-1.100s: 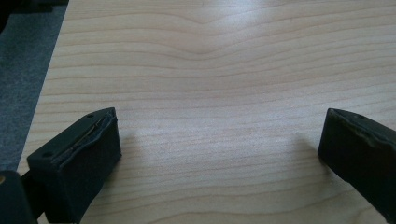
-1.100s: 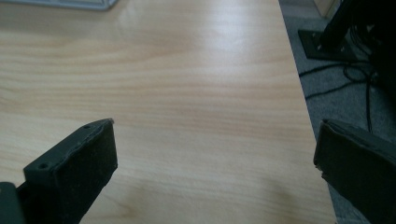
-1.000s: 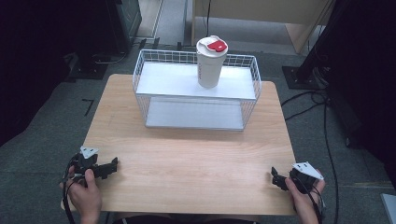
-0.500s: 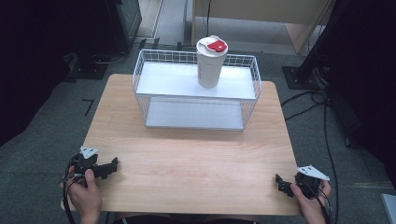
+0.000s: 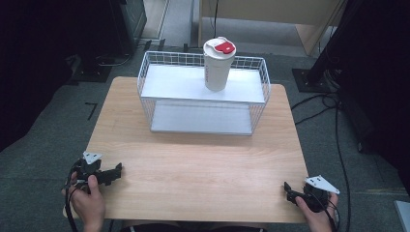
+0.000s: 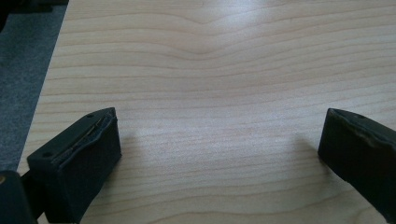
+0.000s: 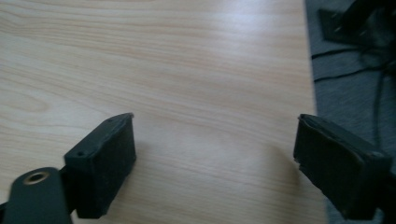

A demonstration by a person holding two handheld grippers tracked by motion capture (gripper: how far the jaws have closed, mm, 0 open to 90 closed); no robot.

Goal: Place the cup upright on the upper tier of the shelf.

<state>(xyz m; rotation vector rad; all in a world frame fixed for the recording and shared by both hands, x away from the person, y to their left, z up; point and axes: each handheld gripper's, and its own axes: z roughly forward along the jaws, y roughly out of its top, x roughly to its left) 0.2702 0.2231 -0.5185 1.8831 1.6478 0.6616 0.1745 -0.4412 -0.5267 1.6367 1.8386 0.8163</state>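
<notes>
Above, the left hand-held gripper [image 5: 115,170] and right hand-held gripper [image 5: 287,189] rest at the near corners of the counter [image 5: 203,164], jaws spread wide, empty. Well apart, the cup [image 5: 217,65] stands upright on the wire rack's [image 5: 145,99] upper shelf.

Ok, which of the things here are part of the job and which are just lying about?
Part of the job:
left gripper, open
right gripper, open
white cup with red-tabbed lid, upright on the rack's top shelf
wire rack

Just lying about:
black cables on the floor
</notes>
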